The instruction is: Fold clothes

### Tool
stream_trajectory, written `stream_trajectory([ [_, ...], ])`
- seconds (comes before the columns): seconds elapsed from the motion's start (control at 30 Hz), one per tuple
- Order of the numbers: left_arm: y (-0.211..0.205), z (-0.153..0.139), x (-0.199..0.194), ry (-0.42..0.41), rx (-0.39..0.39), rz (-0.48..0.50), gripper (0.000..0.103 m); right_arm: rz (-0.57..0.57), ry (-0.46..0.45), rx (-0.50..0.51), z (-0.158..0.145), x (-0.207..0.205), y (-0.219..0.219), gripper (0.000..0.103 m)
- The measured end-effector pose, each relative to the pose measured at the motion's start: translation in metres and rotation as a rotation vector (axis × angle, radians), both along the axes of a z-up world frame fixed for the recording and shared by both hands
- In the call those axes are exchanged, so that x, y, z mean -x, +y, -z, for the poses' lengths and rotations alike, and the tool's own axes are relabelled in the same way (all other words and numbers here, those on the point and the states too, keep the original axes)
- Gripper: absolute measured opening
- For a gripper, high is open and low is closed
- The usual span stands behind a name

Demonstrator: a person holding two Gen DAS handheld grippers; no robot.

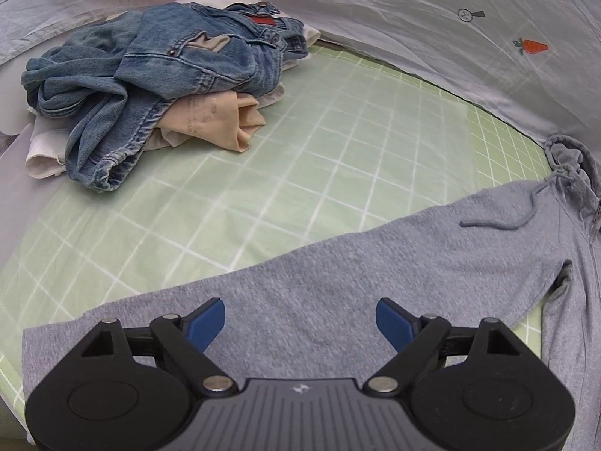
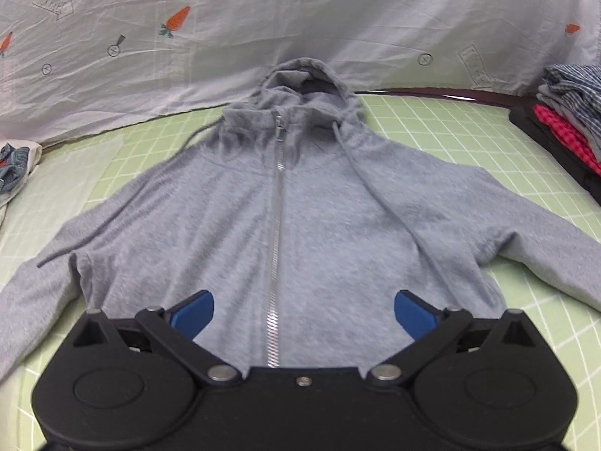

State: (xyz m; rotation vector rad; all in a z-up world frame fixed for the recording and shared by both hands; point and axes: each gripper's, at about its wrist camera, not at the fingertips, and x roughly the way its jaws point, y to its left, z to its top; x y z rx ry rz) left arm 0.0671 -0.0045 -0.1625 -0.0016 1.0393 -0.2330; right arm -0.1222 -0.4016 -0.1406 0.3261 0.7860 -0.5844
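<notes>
A grey zip-up hoodie (image 2: 323,206) lies flat, front side up, on the green checked sheet (image 2: 469,139), hood at the far end, both sleeves spread out. My right gripper (image 2: 304,315) is open above the hoodie's lower hem, straddling the zipper (image 2: 276,225). My left gripper (image 1: 300,323) is open above the hoodie's left sleeve (image 1: 300,274), near the cuff end. Neither gripper holds anything.
A heap of blue jeans and beige and white clothes (image 1: 150,86) sits at the far left of the sheet (image 1: 300,143). A stack of folded clothes, striped over red check (image 2: 567,112), lies at the right. A white cloth with carrot prints (image 2: 263,26) hangs behind.
</notes>
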Motion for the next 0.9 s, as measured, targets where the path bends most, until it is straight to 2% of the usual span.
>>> stream_trajectory([
  [0.13, 0.016, 0.012, -0.016, 0.051, 0.032, -0.082, 0.09, -0.061, -0.031, -0.05, -0.002, -0.047, 0.008, 0.103],
  [0.23, 0.018, 0.015, -0.02, 0.044, 0.025, -0.093, 0.099, -0.125, -0.001, -0.077, -0.001, -0.08, 0.016, 0.103],
  [0.33, 0.014, 0.018, -0.022, 0.034, -0.004, -0.079, 0.103, -0.177, 0.033, -0.053, 0.001, -0.107, 0.029, 0.103],
  [0.43, 0.001, 0.022, -0.023, 0.021, -0.104, -0.052, 0.103, -0.224, 0.049, -0.044, 0.004, -0.127, 0.039, 0.099],
  [0.53, -0.002, 0.023, -0.025, 0.016, -0.121, -0.057, 0.103, -0.245, 0.065, -0.036, 0.009, -0.144, 0.048, 0.081],
  [0.57, -0.002, 0.023, -0.025, 0.016, -0.122, -0.058, 0.103, -0.239, 0.07, -0.034, 0.011, -0.149, 0.05, 0.07],
  [0.6, -0.002, 0.023, -0.026, 0.017, -0.122, -0.06, 0.103, -0.236, 0.069, -0.044, 0.012, -0.153, 0.051, 0.064],
  [0.73, 0.0, 0.023, -0.025, 0.004, -0.122, -0.039, 0.103, -0.229, 0.048, -0.094, 0.016, -0.168, 0.053, 0.056],
  [0.8, 0.002, 0.023, -0.027, -0.003, -0.12, -0.031, 0.103, -0.231, 0.041, -0.104, 0.017, -0.173, 0.055, 0.042],
  [0.9, 0.004, 0.023, -0.029, -0.007, -0.118, -0.03, 0.103, -0.231, 0.022, -0.114, 0.017, -0.178, 0.06, 0.036],
])
